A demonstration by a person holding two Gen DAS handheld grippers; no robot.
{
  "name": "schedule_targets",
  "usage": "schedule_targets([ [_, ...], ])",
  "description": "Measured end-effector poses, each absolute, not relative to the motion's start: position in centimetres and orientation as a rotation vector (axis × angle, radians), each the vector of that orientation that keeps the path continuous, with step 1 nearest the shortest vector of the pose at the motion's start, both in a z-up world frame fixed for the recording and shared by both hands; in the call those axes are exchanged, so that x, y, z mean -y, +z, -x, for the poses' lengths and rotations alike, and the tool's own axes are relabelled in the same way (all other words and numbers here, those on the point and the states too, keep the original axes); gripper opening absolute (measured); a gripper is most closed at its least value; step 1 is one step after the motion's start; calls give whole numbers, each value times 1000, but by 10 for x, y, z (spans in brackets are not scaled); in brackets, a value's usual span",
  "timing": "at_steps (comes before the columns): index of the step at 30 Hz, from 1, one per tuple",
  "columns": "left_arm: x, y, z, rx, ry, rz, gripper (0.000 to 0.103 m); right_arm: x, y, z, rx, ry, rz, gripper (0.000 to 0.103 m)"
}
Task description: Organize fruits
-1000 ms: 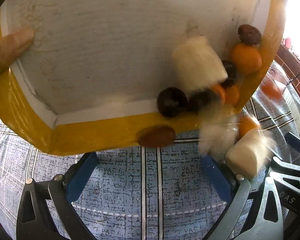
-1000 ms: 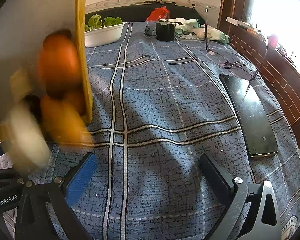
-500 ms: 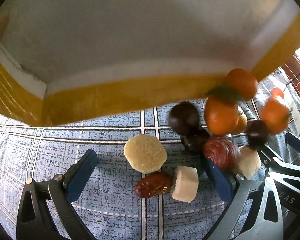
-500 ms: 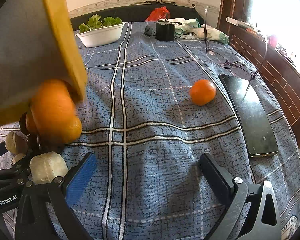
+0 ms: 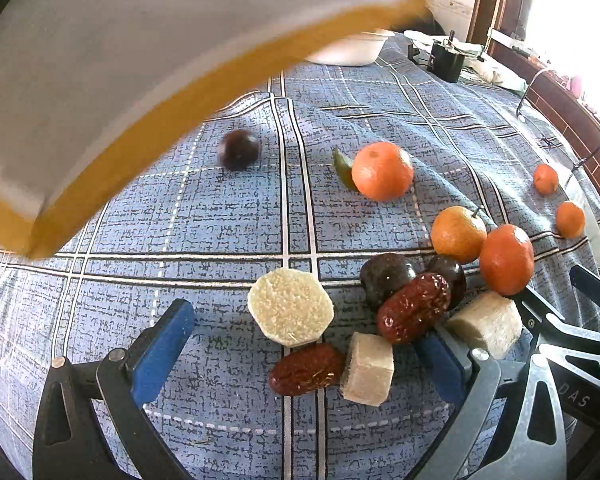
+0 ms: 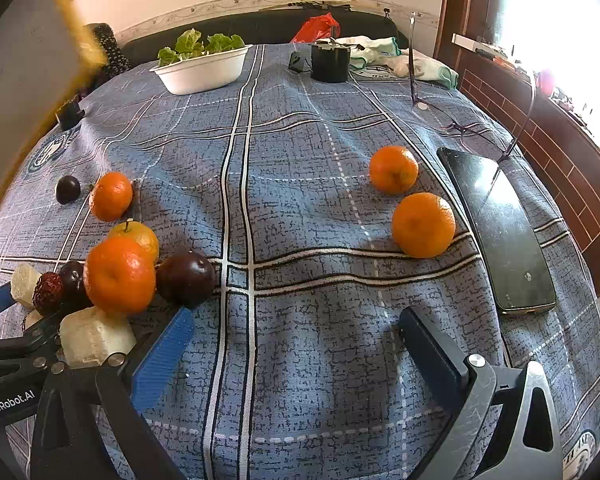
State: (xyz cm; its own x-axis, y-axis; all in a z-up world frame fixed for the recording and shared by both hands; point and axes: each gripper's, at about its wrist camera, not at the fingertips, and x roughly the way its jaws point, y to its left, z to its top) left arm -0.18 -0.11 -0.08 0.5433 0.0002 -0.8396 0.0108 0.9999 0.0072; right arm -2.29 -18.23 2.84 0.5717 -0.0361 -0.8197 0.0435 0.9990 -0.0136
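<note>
Fruit lies scattered on the blue checked cloth (image 5: 228, 216). In the left wrist view my left gripper (image 5: 300, 344) is open over a pale round slice (image 5: 290, 306), a red date (image 5: 306, 369) and a pale cube (image 5: 367, 369). Beyond lie another date (image 5: 414, 308), dark plums (image 5: 384, 276), several oranges (image 5: 382, 171) and one lone plum (image 5: 239, 149). A yellow-rimmed tray (image 5: 100, 80) hangs tilted and blurred at upper left. My right gripper (image 6: 296, 344) is open over bare cloth, with two oranges (image 6: 423, 225) ahead and the fruit pile (image 6: 120, 276) at its left.
A black phone (image 6: 500, 232) lies at the right by the wooden edge. At the far end stand a white bowl of greens (image 6: 204, 66), a black cup (image 6: 330, 62) and folded cloths (image 6: 384, 50). Glasses (image 6: 452, 120) lie near the phone.
The tray has swung up and away to the upper left, and the fruit that was falling from it now rests on the cloth. Two oranges rolled toward the phone.
</note>
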Motion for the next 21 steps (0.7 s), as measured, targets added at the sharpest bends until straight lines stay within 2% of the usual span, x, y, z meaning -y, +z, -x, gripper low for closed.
schedule_targets([
  [21,0,-1,2,-998,1,-7,103,183,28,23,-962,-47,-8,103],
])
